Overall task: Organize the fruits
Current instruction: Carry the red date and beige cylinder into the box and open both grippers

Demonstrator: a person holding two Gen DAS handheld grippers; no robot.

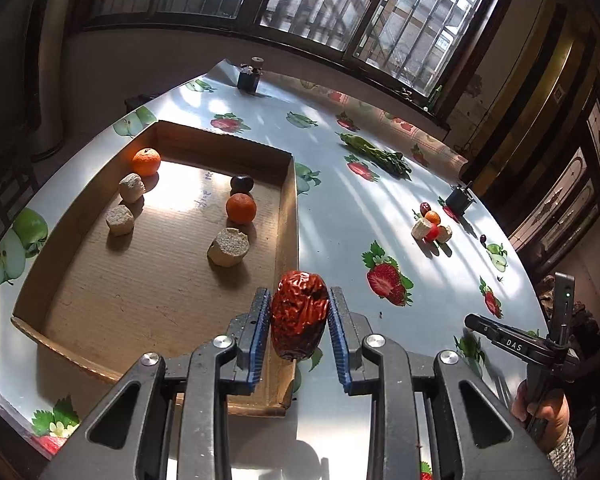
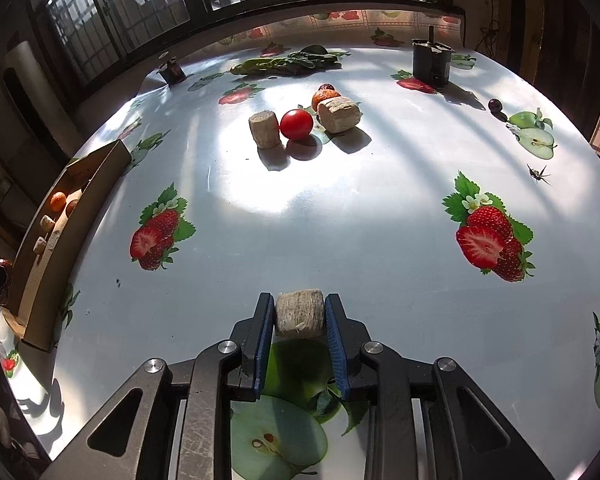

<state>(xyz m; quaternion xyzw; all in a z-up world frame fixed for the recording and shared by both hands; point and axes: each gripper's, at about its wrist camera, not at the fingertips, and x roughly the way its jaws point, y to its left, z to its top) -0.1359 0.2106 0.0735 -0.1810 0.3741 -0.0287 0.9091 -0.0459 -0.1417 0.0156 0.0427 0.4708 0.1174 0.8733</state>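
Left gripper point(image 1: 299, 320) clamps a dried red date point(image 1: 299, 318) above the cardboard tray's point(image 1: 290, 200) near wall (release early, it lands outside). Right gripper point(image 2: 299, 318) grips a beige cylinder piece point(image 2: 299, 317).

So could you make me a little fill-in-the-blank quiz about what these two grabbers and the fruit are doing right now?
1. The left gripper is shut on a wrinkled red ____.
2. The right gripper is shut on a beige ____ piece.
3. Inside the cardboard box lie ____ orange tangerines.
4. On the table, the red tomato sits between two beige ____.

Missing words: date; cylinder; two; cylinders
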